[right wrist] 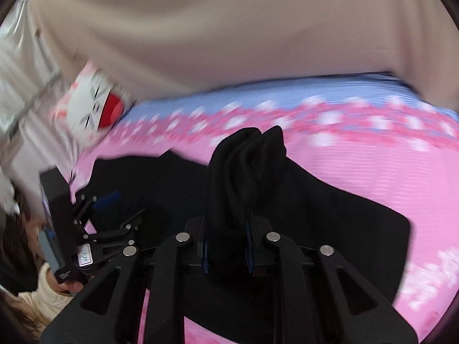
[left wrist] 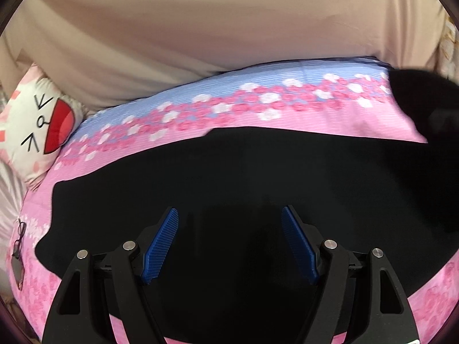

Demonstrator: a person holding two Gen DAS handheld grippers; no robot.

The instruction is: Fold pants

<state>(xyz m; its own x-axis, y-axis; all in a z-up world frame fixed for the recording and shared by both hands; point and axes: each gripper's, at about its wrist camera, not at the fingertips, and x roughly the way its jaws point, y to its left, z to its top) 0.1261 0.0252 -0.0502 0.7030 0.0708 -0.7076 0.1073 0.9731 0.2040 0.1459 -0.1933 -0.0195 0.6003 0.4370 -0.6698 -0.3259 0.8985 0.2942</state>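
Black pants [left wrist: 258, 177] lie spread flat on a pink flowered bedspread [left wrist: 287, 103]. My left gripper [left wrist: 229, 210] hovers over them with its blue pads [left wrist: 162, 243] wide apart, open, and nothing between them. In the right wrist view my right gripper [right wrist: 228, 229] is shut on a bunched fold of the pants [right wrist: 246, 166]. That fold stands up between its fingers, and the rest of the cloth trails back to the bed. The left gripper [right wrist: 120, 209] shows at the left of that view, held by a hand in a cream sleeve [right wrist: 48, 295]. A dark blurred mass [left wrist: 421, 103] at the right of the left wrist view is unclear.
A white cat-face pillow [left wrist: 37, 123] lies at the bed's far left corner. Beige cloth [left wrist: 200, 28] hangs behind the bed. A pair of glasses [left wrist: 18, 238] rests on the bedspread at the left edge, beside the pants. Bare pink bedspread [right wrist: 387, 172] shows to the right of the pants.
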